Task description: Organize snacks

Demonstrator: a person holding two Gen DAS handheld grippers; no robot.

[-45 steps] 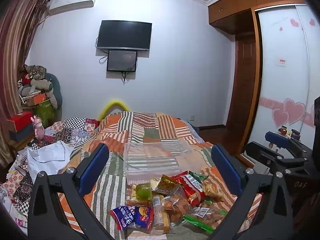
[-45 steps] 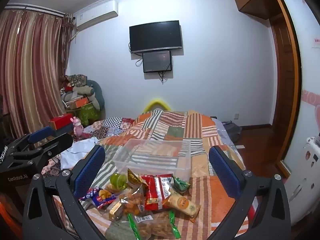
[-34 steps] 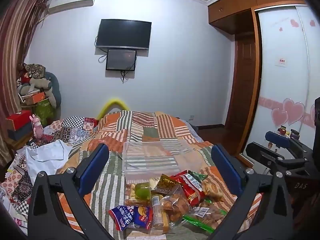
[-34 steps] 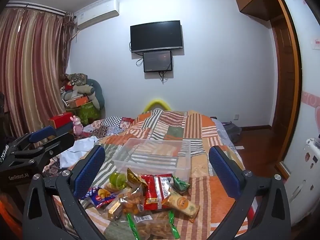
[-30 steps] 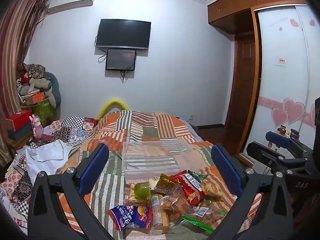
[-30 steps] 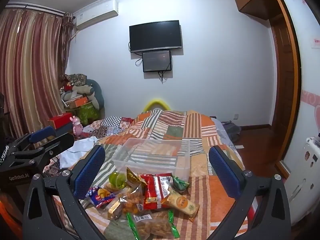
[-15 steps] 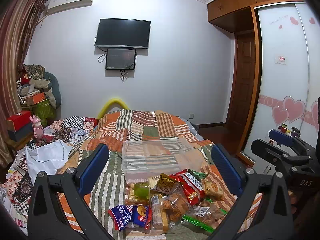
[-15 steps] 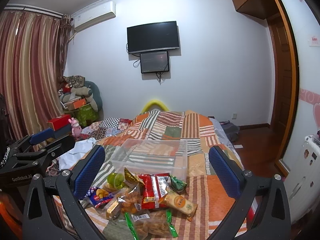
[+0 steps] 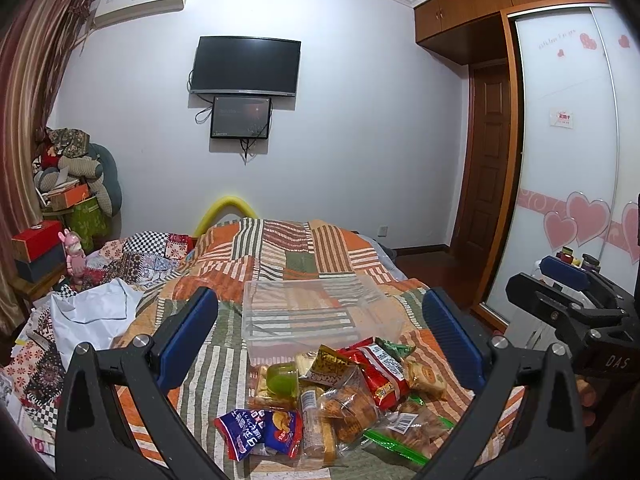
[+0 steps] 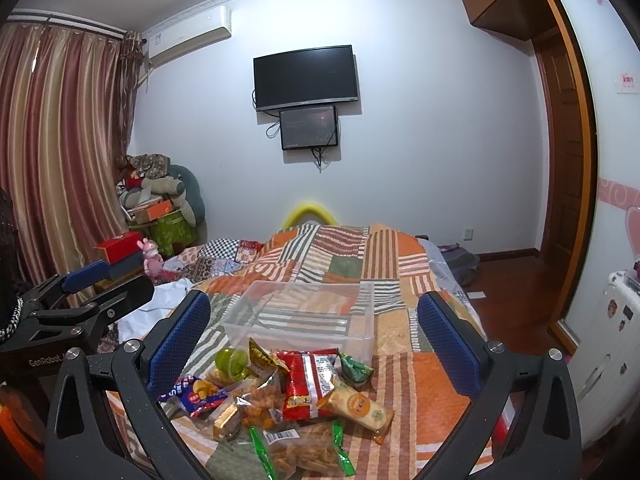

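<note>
A pile of snack packets lies on the striped bedspread: a red bag [image 9: 380, 372] [image 10: 306, 380], a blue bag [image 9: 260, 432] [image 10: 192, 394], a green jelly cup [image 9: 282, 378] [image 10: 230, 362] and a yellow biscuit pack [image 10: 360, 404]. A clear plastic bin [image 9: 316, 316] [image 10: 304, 316] stands empty just behind the pile. My left gripper [image 9: 320, 332] is open and empty above the pile. My right gripper [image 10: 314, 332] is open and empty too. Each gripper shows at the edge of the other's view.
The bed [image 9: 292, 248] fills the middle. Loose clothes and a white sheet [image 9: 92, 316] lie on its left side. Boxes and cushions [image 10: 160, 200] are stacked by the curtain. A wardrobe [image 9: 568, 160] and wooden floor [image 10: 516, 280] are to the right.
Both views have shifted slightly, with the snack pile and bin sitting a little higher in frame. The snacks and bin have not moved. Both grippers stay open.
</note>
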